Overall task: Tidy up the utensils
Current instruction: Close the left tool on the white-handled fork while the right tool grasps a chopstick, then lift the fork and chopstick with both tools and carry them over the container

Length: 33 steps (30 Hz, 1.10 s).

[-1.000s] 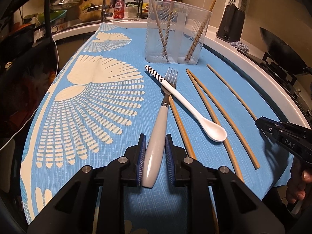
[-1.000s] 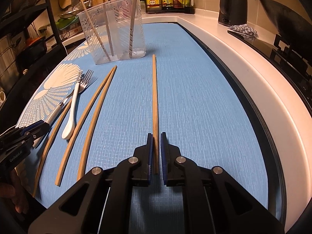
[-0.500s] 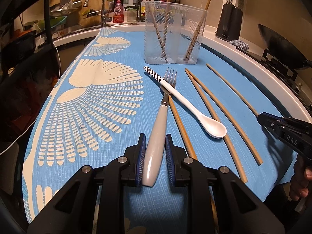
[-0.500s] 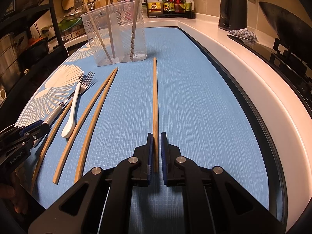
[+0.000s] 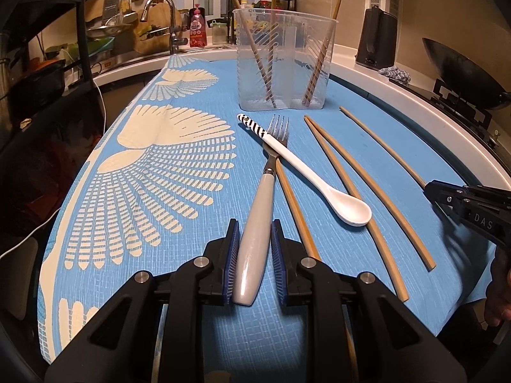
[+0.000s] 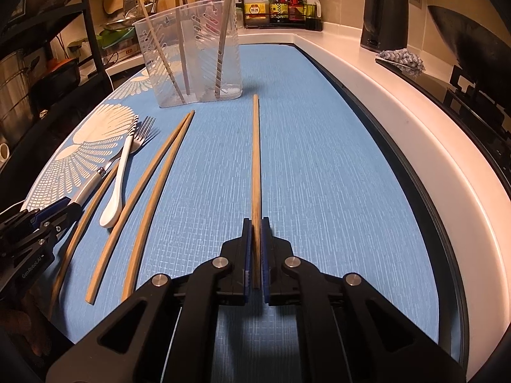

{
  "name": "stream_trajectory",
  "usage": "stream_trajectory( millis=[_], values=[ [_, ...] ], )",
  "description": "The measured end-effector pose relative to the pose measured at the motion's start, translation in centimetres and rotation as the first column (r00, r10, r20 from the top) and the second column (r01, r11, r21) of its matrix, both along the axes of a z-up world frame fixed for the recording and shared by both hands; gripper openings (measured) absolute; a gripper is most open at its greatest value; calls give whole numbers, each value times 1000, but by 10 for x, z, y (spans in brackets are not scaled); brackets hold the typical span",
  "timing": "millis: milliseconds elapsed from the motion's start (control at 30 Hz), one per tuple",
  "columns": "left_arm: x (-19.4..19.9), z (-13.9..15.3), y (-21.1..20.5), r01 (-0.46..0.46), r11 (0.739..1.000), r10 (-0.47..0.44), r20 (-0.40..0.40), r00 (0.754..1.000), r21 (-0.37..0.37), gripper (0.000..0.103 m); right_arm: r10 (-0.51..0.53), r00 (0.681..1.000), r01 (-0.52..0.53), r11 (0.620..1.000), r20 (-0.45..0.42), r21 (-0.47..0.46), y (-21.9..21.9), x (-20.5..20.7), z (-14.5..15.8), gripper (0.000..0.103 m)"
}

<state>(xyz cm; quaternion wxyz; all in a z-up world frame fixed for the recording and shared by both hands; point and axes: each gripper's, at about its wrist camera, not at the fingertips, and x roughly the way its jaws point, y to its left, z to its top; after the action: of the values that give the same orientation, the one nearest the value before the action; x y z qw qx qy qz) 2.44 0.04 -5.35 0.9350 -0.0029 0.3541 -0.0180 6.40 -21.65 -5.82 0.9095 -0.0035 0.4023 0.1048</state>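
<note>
Left wrist view: the left hand-held gripper (image 5: 255,245) has its blue pads either side of the grey handle of the fork (image 5: 257,227); the right pad meets the handle near its tip, while contact on the left pad is hard to judge, so a firm clamp is likely but not certain. The fork lies on the blue surface (image 5: 198,287) with its tines toward the clear bin (image 5: 284,63). A white spoon (image 5: 319,180) lies diagonally across the fork's neck, its striped end near the bin. One chopstick (image 5: 295,214) lies just right of the fork handle and passes under the spoon; two more chopsticks (image 5: 357,191) lie side by side farther right. Three chopsticks stand tilted inside the bin. At the right edge the right hand-held gripper (image 5: 429,188) appears only from the side, with a hand (image 5: 498,290) partly seen below it.

Right wrist view: the right hand-held gripper (image 6: 255,223) is pressed together on the near end of a single chopstick (image 6: 255,159), which points away toward the bin (image 6: 191,57). This grip is not readable in the other view. The fork (image 6: 140,140), spoon (image 6: 119,178) and loose chopsticks (image 6: 153,191) lie to the left, and the left hand-held gripper (image 6: 72,206) enters at the left edge. A kettle (image 6: 383,16) and bottles (image 6: 281,6) stand on the counter beyond.
</note>
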Motion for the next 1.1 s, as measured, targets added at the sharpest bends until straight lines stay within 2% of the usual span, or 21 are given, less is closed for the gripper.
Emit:
stream_trajectory(
  millis=[367, 700, 1100],
  values=[
    [-16, 19, 3, 4, 1000, -4, 35, 999, -10, 17, -9, 1000, 7, 999, 30, 42, -7, -18, 24, 6],
    [-32, 45, 6, -10, 1000, 13, 90, 996, -29, 17, 1, 994, -8, 998, 113, 61, -12, -42, 63, 6],
    [-33, 79, 16, -13, 998, 21, 148, 989, -56, 17, 9, 980, -27, 996, 200, 88, -17, -44, 106, 6]
  ],
)
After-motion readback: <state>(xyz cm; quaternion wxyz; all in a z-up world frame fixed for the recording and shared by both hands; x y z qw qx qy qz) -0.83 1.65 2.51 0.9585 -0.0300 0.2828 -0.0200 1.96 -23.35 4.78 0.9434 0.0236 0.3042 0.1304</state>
